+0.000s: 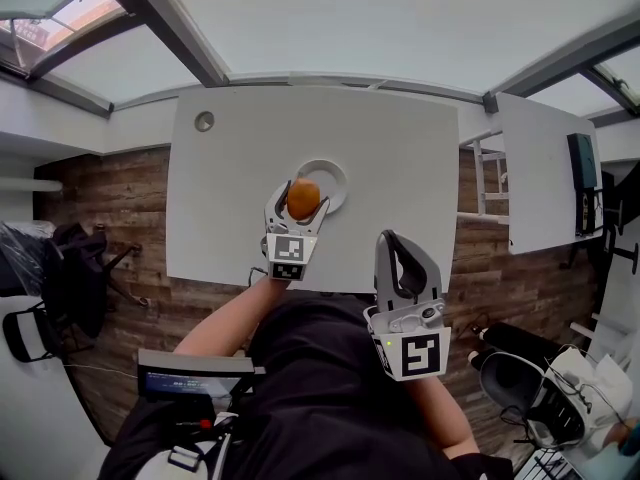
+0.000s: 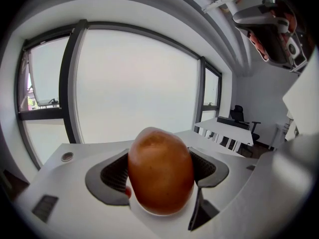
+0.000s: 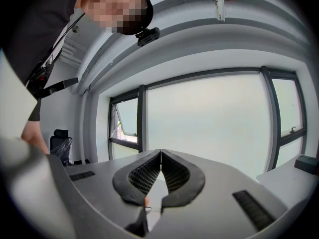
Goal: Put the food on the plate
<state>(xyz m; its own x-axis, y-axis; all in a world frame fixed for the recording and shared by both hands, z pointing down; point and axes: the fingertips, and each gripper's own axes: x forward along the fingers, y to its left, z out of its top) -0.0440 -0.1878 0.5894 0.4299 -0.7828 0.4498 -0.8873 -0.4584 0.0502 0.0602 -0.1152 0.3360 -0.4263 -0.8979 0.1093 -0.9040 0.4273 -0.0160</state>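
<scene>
One plate (image 1: 336,179), white and round, sits on the white table (image 1: 410,148), a little nearer the person's edge than the far one. The food (image 1: 303,197), a smooth orange-brown oval, is over the plate's near-left part. The left tongs (image 1: 301,204) are clamped on its two sides. In the left gripper view the food (image 2: 160,171) fills the gap between the dark ribbed pads (image 2: 112,176), with the plate's pale rim (image 2: 149,211) showing just under it. Whether the food touches the plate cannot be told.

The right tongs (image 1: 404,265) hang right of the plate at the table's near edge, close to the person's body. Their view shows the right tongs (image 3: 161,156) clenched, tips meeting, with nothing between them.

White tabletop spreads broadly on both sides of the plate and beyond it. A round grommet (image 1: 204,121) marks the far-left corner. A second table (image 1: 540,168) stands to the right across a gap, and wooden floor (image 1: 110,203) shows past the left edge.
</scene>
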